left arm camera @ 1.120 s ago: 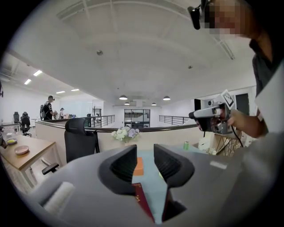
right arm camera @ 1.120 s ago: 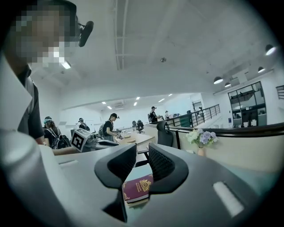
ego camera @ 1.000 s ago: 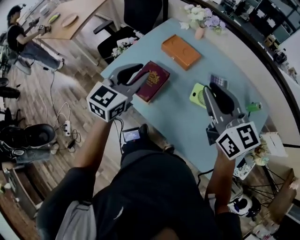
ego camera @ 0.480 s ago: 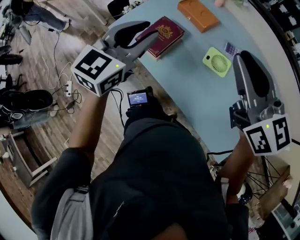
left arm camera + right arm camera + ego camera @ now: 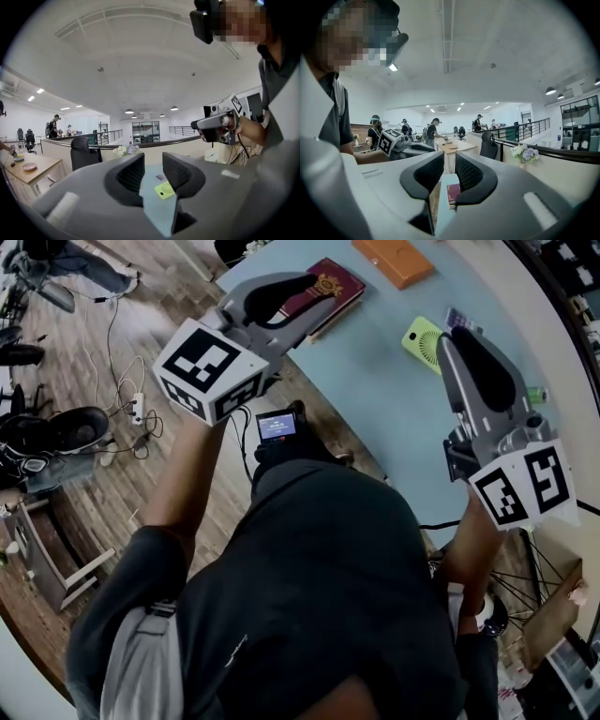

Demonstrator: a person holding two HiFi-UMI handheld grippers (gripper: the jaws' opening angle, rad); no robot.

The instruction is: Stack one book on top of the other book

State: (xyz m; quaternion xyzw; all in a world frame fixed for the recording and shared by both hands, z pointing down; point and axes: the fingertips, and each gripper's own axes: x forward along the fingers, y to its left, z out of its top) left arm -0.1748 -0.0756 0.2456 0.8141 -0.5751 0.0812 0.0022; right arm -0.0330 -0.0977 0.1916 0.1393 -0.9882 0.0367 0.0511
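Observation:
In the head view a maroon book (image 5: 326, 289) lies near the left edge of the pale blue table (image 5: 375, 390). An orange book (image 5: 394, 259) lies apart from it, farther back. My left gripper (image 5: 317, 313) is held in the air over the table's near edge, just short of the maroon book, touching nothing. My right gripper (image 5: 457, 341) hovers at the right, near a green fan (image 5: 421, 335). Both stand a little open with nothing between their fingers. The right gripper view shows the maroon book (image 5: 453, 192) through that gripper's (image 5: 450, 165) gap. The left gripper (image 5: 153, 165) frames the fan (image 5: 164, 190).
A small purple device (image 5: 459, 317) lies beside the fan. Below the table's left edge is wood floor with cables and a power strip (image 5: 138, 409). An office chair (image 5: 83, 151) and flowers (image 5: 123, 150) stand past the table's far end. Other people work at a wooden desk (image 5: 452, 146).
Both grippers have risen and drawn back toward my body. The left one, which hung over the maroon book a second ago, now sits short of it. The books have not moved.

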